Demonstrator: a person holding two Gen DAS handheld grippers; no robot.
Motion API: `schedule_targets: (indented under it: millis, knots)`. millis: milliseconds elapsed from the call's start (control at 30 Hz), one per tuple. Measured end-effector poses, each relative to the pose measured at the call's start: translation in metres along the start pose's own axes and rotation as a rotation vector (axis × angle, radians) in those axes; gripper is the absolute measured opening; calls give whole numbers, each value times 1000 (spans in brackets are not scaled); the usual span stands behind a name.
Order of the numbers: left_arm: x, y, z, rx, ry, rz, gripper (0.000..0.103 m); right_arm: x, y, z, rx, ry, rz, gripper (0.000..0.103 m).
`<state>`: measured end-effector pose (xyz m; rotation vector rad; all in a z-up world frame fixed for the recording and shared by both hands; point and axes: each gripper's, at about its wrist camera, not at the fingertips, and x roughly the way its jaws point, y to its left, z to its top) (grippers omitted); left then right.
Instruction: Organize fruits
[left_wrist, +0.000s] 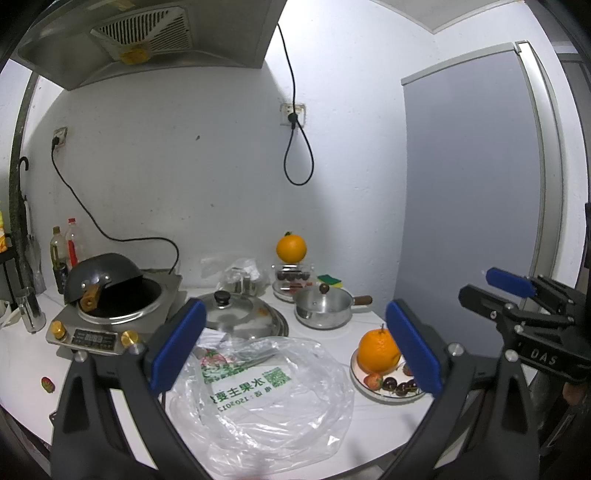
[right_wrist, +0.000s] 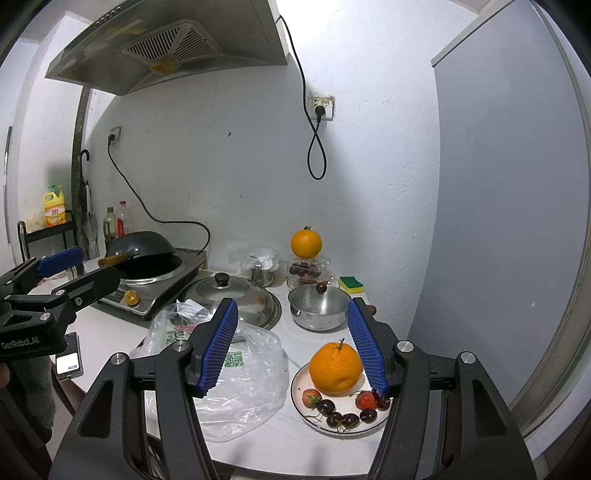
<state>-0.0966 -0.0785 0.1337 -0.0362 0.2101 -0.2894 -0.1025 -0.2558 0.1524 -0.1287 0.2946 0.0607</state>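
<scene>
Both grippers, left gripper (left_wrist: 295, 347) and right gripper (right_wrist: 293, 347), are hovering open and empty; "GenRobot.AI" is showing on the left one, green print on the plastic bag (left_wrist: 266, 398).

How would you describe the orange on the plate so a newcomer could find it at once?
Start at the small steel pot and come toward the counter's near edge to the white plate. The orange there sits among strawberries and cherries; the other orange perches on a clear box by the wall.

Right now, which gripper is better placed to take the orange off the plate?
Right. The right gripper stands open with the orange just inside its right pad; the left gripper faces the plastic bag.
</scene>
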Motion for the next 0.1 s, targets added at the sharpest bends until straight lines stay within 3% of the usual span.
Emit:
schedule_targets:
  millis: [100]
  knots:
    - [0,-1,0,-2,3,-1,99,0,0,0,0,1,-1,65]
